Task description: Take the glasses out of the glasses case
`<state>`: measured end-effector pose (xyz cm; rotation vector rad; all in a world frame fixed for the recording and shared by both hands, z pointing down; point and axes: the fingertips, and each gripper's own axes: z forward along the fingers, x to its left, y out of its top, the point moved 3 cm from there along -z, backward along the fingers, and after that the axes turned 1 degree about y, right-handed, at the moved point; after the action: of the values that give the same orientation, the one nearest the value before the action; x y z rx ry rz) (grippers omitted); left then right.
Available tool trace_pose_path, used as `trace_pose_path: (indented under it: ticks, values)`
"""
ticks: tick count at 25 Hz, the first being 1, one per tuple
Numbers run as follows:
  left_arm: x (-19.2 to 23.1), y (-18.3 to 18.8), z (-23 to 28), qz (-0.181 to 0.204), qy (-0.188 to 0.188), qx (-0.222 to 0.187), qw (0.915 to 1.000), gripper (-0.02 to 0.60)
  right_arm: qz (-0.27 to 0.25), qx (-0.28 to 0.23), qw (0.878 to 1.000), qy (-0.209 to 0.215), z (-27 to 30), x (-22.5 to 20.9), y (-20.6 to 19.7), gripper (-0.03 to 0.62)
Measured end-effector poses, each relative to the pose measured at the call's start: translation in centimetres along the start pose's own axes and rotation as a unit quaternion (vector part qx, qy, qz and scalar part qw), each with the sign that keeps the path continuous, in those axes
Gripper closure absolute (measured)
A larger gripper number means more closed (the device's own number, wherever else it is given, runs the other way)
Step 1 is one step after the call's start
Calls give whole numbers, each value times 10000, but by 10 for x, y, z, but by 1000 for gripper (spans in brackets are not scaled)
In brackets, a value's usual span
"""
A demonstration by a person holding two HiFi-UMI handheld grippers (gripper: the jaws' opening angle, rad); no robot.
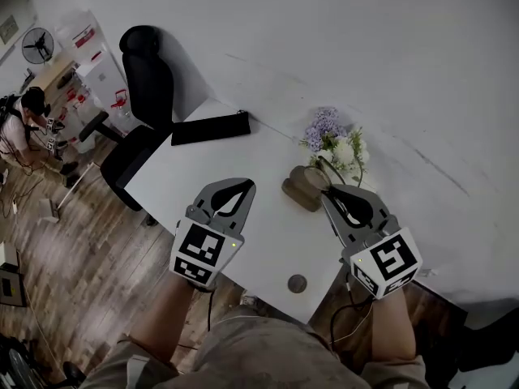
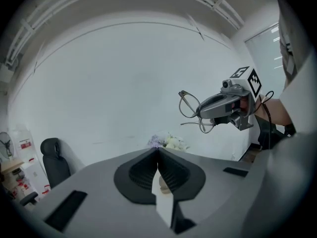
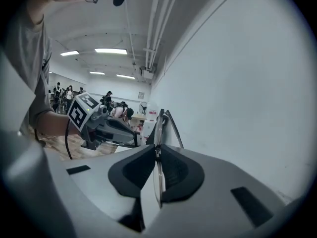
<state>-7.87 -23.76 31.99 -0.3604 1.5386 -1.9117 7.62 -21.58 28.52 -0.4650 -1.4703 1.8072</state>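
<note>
My right gripper is shut on a pair of thin wire-framed glasses, with one lens pinched between its pads and the temples sticking out ahead. The left gripper view shows the right gripper holding the glasses in the air, well above the table. A brown case lies on the white table, just left of the right gripper's tips. My left gripper hangs over the table's middle, shut with nothing in it. It also shows in the right gripper view, the left gripper pointing across.
A flat black pouch lies at the table's far edge, with a black office chair behind it. A bunch of flowers stands against the white wall beyond the brown case. A small round disc sits near the front edge. A person crouches at the far left.
</note>
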Motion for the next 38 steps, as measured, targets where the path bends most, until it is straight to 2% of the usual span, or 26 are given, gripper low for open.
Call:
trace_pose_path:
  ticks: [6,12,17,24,38]
  values:
    - [-6,33,-28,124,83,-411,9990,565,247,-625,9975,-195,-40,17,29,539]
    - [-22,47,-41,130,13,-776,9969,565,133,-808,9949,-591,-74,28,32,539]
    - [-36,46,-52,71,-9,-829,9965,565,405,-713,9949,-591,-88,38,16,539]
    - [-45,27,-55,57,-74,-566,9984,565,725,-449,9953,-462,-87,47,-11,539]
    - [-45,24,-56,51,-72,-508,9987,565,703,-401,9963,-307,-78,53,-13,539]
